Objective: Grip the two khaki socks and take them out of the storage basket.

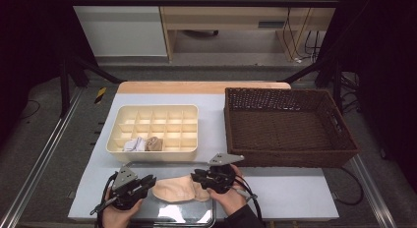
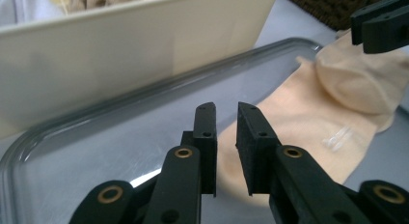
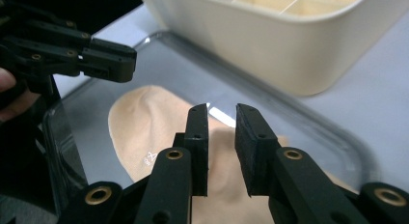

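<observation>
A flat beige sock (image 1: 179, 189) lies on a shiny metal tray (image 1: 187, 214) at the table's front edge. My left gripper (image 1: 150, 182) hovers at the sock's left end, and my right gripper (image 1: 194, 177) at its right end, where the sock is folded over. In the left gripper view the jaws (image 2: 225, 110) stand a narrow gap apart with nothing between them, the sock (image 2: 308, 118) just beyond. In the right gripper view the jaws (image 3: 222, 110) are likewise slightly apart and empty above the sock (image 3: 144, 122).
A cream compartment box (image 1: 152, 154) stands behind the tray, with a white rolled sock (image 1: 133, 145) and a beige one (image 1: 154, 143) in its front row. A brown wicker basket (image 1: 290, 159) sits to the right.
</observation>
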`<state>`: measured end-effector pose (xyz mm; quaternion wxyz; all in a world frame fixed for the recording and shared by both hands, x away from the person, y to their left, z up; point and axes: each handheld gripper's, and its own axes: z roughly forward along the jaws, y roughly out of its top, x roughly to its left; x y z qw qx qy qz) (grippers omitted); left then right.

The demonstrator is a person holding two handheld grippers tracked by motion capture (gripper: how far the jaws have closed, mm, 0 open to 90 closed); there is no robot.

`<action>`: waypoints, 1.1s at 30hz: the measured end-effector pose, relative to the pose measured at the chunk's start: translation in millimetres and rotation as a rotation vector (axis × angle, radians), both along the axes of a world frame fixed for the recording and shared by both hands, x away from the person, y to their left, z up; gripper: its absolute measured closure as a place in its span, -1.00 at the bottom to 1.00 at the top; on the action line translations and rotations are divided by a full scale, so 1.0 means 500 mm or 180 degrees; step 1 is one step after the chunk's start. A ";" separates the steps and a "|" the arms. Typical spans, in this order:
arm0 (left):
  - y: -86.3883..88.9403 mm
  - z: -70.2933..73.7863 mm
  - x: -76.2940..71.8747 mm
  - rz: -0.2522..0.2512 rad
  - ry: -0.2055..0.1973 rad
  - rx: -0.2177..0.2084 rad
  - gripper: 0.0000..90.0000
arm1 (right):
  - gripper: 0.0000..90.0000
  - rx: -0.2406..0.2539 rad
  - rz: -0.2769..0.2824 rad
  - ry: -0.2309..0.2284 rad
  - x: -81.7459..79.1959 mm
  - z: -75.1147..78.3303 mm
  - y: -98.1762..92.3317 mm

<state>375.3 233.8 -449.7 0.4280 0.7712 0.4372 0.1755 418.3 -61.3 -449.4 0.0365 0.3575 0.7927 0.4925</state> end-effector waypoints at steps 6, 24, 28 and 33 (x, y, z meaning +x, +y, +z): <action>-0.021 0.030 0.002 -0.0071 -0.0111 0.0001 0.63 | 0.69 0.0056 -0.0232 -0.0202 -0.011 0.016 -0.079; -0.140 0.062 0.019 -0.0329 -0.0234 0.0036 0.39 | 0.60 -0.0256 -0.0854 -0.0339 -0.042 -0.020 -0.256; -0.158 0.054 0.025 -0.0343 -0.0212 0.0049 0.33 | 0.59 -0.0345 -0.0925 -0.0327 -0.042 -0.031 -0.268; -0.183 0.045 0.032 -0.0379 -0.0177 0.0081 0.28 | 0.56 -0.0411 -0.0964 -0.0282 -0.036 -0.041 -0.272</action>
